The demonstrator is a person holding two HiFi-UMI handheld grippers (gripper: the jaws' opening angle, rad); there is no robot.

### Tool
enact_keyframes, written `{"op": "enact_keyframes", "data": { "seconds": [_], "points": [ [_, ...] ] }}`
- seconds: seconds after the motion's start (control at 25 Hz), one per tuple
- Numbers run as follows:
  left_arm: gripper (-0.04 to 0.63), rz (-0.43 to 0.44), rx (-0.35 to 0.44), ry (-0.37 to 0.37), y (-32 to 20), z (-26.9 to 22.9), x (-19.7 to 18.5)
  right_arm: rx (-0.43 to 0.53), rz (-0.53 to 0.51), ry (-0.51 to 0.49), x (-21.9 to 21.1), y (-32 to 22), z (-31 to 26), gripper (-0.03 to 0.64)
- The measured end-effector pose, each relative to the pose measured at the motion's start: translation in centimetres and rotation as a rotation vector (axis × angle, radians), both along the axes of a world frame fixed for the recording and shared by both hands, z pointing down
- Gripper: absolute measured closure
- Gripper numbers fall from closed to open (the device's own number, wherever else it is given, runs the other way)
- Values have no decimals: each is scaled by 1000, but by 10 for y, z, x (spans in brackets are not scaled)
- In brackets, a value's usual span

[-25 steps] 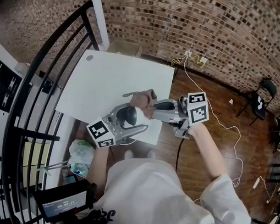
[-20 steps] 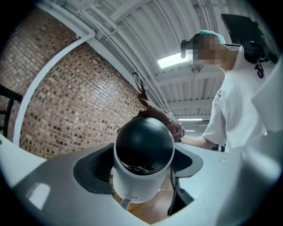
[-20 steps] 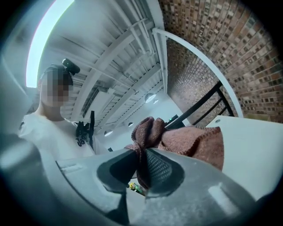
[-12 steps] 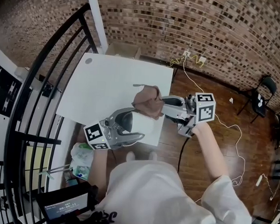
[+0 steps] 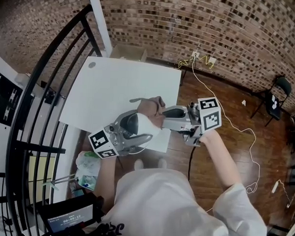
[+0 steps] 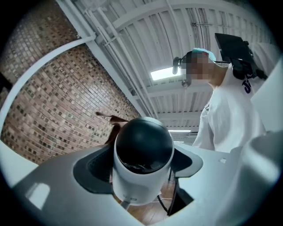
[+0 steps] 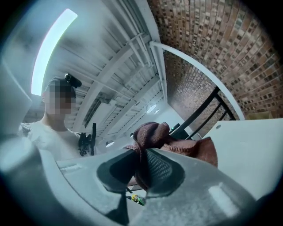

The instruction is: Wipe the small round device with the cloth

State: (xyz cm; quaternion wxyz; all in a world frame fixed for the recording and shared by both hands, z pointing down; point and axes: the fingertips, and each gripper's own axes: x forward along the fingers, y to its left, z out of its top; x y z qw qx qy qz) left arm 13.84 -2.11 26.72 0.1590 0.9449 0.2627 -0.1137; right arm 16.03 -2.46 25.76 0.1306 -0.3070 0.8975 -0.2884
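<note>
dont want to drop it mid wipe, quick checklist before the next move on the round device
1. Left gripper clamps the small round device: ok, a jaw presses each side.
2. Right gripper pinches the cloth: ok.
3. Cloth meets the device: ok, bunched against its far side in the head view.
4. Dark dome facing the left gripper view is uncovered: ok.
5. Device wiped clean: cannot tell.
6. White table lies below both grippers: ok.

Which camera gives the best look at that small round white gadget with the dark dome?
The left gripper view: the device fills the centre, clamped in the left gripper, dome and white body clear. The head view shows it small, the brown cloth against it. The right gripper view shows the cloth, not the device.
</note>
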Motion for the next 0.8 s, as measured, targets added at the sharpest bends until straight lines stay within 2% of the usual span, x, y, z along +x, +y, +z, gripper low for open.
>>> {"op": "enact_keyframes", "data": {
  "seconds": [0.16,0.32,0.44,0.52,0.6,0.72,0.8],
  "points": [
    [193,-63,-20,-20,-12,3,5,9,-103,23,-29,19,-6,578],
    [193,-13,-25,-7,-4,1,0,21,-128,-23,-33,25,-10,578],
    [193,83,-25,16,11,1,-11,37,0,-26,-4,18,-11,578],
    [193,157,-27,42,24,-4,-20,5,107,6,23,10,-2,578],
    [193,204,-37,69,36,-10,-24,-43,126,10,32,6,11,578],
    [192,227,-40,81,46,-14,-21,-88,16,-106,13,12,16,578],
    [192,227,-29,73,49,-14,-20,-104,-21,-175,6,16,16,578]
  ]
}}
